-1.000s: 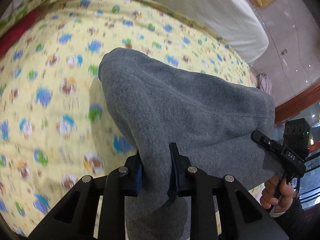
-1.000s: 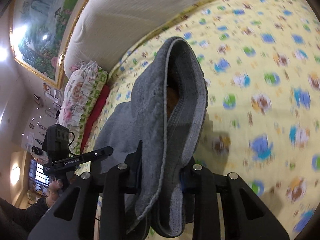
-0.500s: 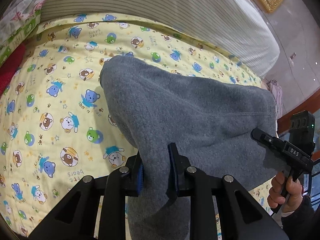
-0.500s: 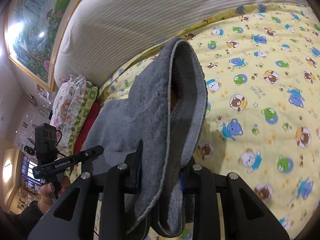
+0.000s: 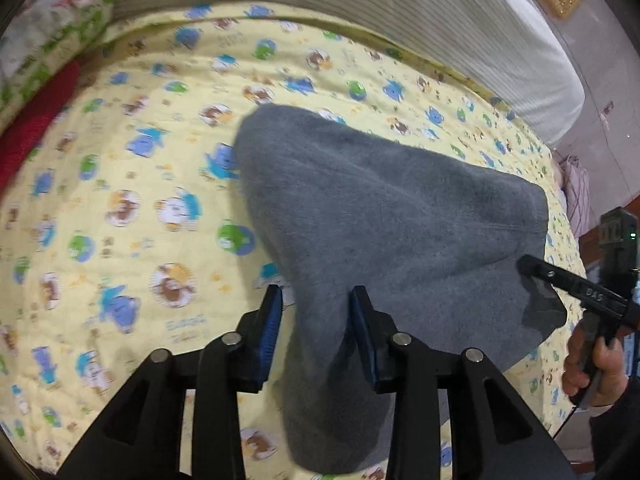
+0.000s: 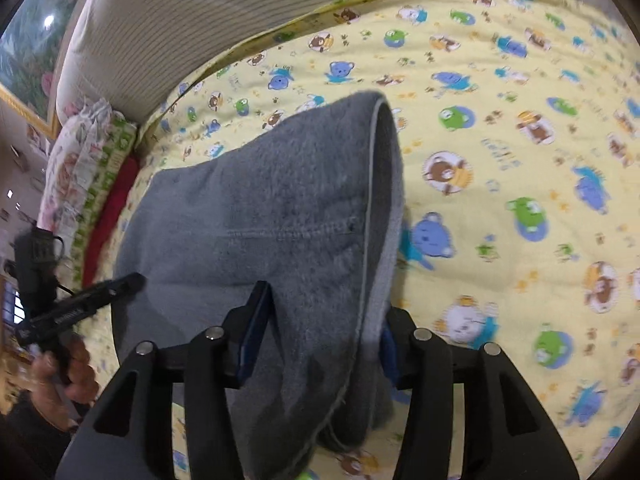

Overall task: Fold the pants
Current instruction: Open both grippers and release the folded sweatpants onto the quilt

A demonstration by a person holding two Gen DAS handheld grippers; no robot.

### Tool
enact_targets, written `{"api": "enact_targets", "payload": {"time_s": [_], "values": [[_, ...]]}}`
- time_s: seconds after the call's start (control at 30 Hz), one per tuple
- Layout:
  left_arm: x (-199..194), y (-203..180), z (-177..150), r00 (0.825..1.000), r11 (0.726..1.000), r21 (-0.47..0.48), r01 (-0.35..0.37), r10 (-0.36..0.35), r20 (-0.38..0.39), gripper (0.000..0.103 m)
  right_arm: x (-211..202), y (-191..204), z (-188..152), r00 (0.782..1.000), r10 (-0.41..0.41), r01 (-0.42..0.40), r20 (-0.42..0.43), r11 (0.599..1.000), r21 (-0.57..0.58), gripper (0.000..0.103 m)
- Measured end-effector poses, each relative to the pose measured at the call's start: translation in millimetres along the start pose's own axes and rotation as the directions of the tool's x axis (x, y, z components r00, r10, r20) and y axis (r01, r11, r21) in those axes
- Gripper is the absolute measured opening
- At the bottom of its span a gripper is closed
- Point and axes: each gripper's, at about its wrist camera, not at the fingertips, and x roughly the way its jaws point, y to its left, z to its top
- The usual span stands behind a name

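Reading "DAS" on its side, the right gripper point(image 5: 532, 270), like the left gripper point(image 5: 316, 300), is opening around grey pants point(image 5: 384, 216) on a yellow bear-print quilt point(image 5: 120, 208) marked "little bears".

Left gripper point(image 5: 316, 312) opening, a fold of the grey pants point(image 5: 384, 216) between its blue pads, left pad clear of the cloth. Pants drape over the yellow bear-print quilt point(image 5: 120, 208). Right of the pants, a hand point(image 5: 592, 364) holds the right gripper point(image 5: 536, 276) at the cloth's edge.
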Motion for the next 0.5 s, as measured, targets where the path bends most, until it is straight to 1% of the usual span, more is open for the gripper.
{"api": "enact_targets", "payload": {"time_s": [0.07,0.13,0.17,0.2,0.23,0.27,0.3,0.33,0.4,0.47,0.5], "values": [[-15.5,2.5,-3.1,1.000,1.000,-0.002,-0.006,0.006,0.023,0.036,-18.5,4.5,-0.8,0.998,-0.028,0.030,0.049,0.999,-0.029,0.051],[-27.8,0.9,-5.7,0.999,1.000,0.005,0.001,-0.002,0.042,0.036,-39.2,11.6,-2.8,0.993,-0.031,0.038,0.112,0.997,-0.065,0.051],[-33.2,-1.9,-7.9,0.999,1.000,0.012,0.009,-0.010,0.050,0.036,-50.4,17.3,-5.1,0.988,-0.016,0.030,0.154,0.995,-0.092,0.050],[-36.9,-5.8,-10.5,0.998,1.000,0.022,0.020,-0.021,0.055,0.036,-58.2,24.4,-7.3,0.984,0.010,0.011,0.178,0.993,-0.118,0.050],[-38.4,-10.5,-13.1,0.998,0.999,0.034,0.032,-0.033,0.055,0.036,-64.1,34.6,-10.0,0.982,0.054,-0.025,0.183,0.987,-0.156,0.049],[-37.8,-16.1,-16.1,0.997,0.998,0.050,0.047,-0.050,0.051,0.036,-65.1,42.4,-11.7,0.981,0.078,-0.045,0.177,0.982,-0.184,0.046],[-36.0,-20.9,-19.0,0.997,0.996,0.066,0.056,-0.060,0.047,0.036,-62.3,51.4,-14.5,0.983,0.099,-0.063,0.156,0.974,-0.219,0.041],[-32.4,-25.5,-21.8,0.997,0.995,0.085,0.057,-0.060,0.039,0.036,-56.3,57.1,-16.5,0.987,0.100,-0.068,0.127,0.968,-0.242,0.039],[-17.5,-32.2,-28.6,1.000,0.992,0.123,0.021,-0.023,0.016,0.036,-40.4,61.0,-19.5,0.994,0.067,-0.042,0.088,0.963,-0.265,0.038],[3.0,-29.4,-35.1,1.000,0.991,0.133,-0.022,0.025,-0.017,0.035,-19.0,50.7,-22.5,0.999,0.013,-0.004,0.036,0.969,-0.247,0.038],[11.2,-25.9,-37.2,0.999,0.991,0.130,-0.021,0.026,-0.033,0.035,-7.6,41.2,-24.1,1.000,-0.023,0.025,0.010,0.973,-0.231,0.035]]}}
